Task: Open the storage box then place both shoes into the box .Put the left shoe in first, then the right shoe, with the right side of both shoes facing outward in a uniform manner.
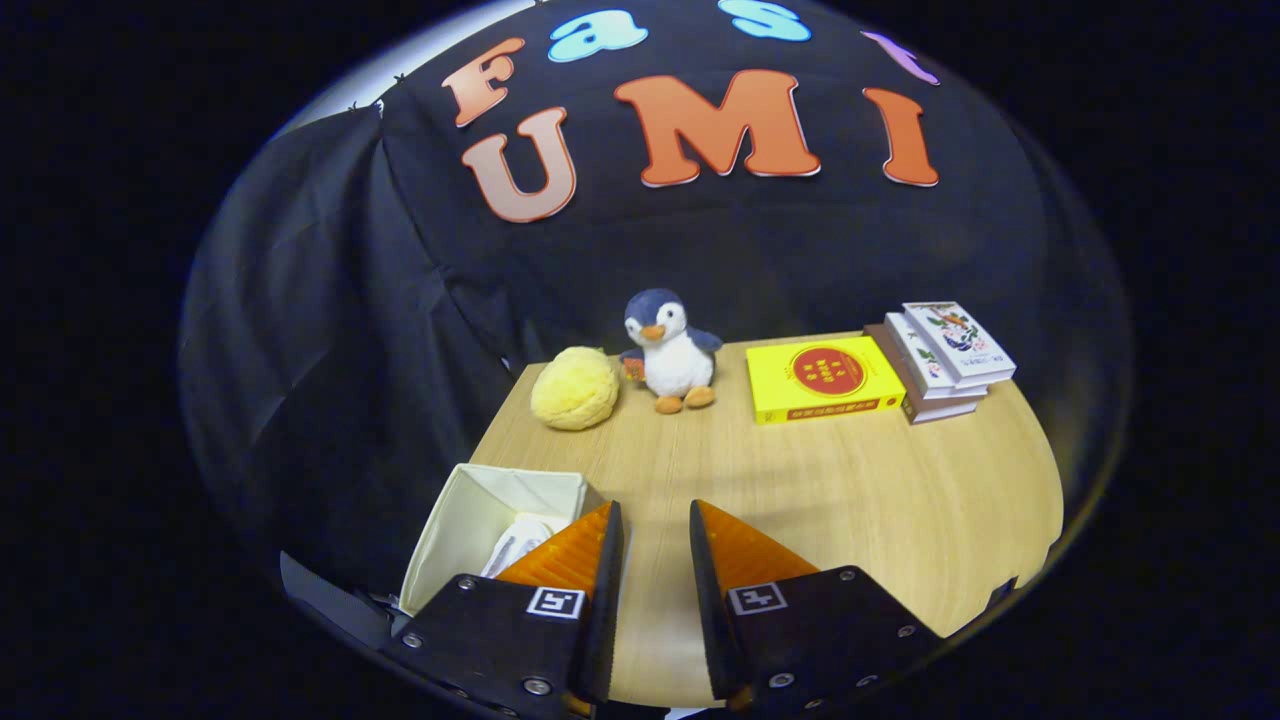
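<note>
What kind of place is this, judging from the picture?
Probably a staged booth for recording, not a real home: a wooden table backed by black cloth, holding a plush penguin, stacked books and an open storage box. The gripper is open.

The yellow book point(822, 378) bears a red emblem, its text unreadable.

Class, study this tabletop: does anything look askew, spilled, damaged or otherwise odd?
Nothing stands out. The storage box is open with something white, perhaps a shoe, inside. The penguin toy sits upright and the books are stacked neatly. The gripper is open and holds nothing.
</note>
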Available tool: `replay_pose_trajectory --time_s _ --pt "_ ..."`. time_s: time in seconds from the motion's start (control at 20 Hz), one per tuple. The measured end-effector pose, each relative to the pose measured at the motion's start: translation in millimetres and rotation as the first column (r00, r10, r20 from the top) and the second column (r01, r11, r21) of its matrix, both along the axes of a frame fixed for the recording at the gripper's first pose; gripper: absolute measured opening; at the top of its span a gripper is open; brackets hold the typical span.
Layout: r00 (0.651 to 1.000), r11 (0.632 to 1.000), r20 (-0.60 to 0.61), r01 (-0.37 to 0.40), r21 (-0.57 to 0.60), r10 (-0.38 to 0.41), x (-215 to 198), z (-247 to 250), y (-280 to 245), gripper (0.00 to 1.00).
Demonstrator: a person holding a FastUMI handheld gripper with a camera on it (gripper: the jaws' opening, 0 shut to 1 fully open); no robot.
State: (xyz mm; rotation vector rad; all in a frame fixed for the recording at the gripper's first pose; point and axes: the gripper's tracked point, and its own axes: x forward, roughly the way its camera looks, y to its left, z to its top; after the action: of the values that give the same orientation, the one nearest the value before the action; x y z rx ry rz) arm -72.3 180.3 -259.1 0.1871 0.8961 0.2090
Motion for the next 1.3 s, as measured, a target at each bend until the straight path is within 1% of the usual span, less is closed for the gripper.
replay_pose_trajectory --time_s 0.05,0.1,0.25,0.35,0.4,0.45,0.5,0.6,0.7,0.8,0.95,1.15,1.3 --pt "1.0 1.0 0.03 0.009 -0.005 -0.009 4 5 -19 0.41" --pt "0.999 1.0 0.047 0.015 -0.002 -0.015 6 8 -33 0.46" --pt "0.994 0.997 0.086 0.071 -0.012 -0.07 8 12 -85 0.51" --pt "0.988 0.995 0.124 0.099 -0.017 -0.096 9 19 -112 0.6" --pt "0.984 0.994 0.145 0.108 -0.015 -0.104 10 22 -123 0.68" --pt "0.981 0.993 0.159 0.115 -0.011 -0.112 9 25 -133 0.72" --pt "0.977 0.992 0.176 0.122 -0.008 -0.119 10 29 -141 0.79" --pt "0.965 0.991 0.226 0.136 -0.002 -0.132 13 41 -158 0.87" --pt "0.947 0.988 0.287 0.152 -0.004 -0.144 17 54 -175 0.91" --pt "0.926 0.986 0.345 0.166 -0.005 -0.155 20 67 -189 0.92" --pt "0.898 0.983 0.411 0.181 -0.016 -0.159 21 78 -210 0.92" --pt "0.856 0.974 0.486 0.223 -0.042 -0.175 21 87 -235 0.93" --pt "0.841 0.968 0.511 0.244 -0.06 -0.18 20 88 -247 0.93"
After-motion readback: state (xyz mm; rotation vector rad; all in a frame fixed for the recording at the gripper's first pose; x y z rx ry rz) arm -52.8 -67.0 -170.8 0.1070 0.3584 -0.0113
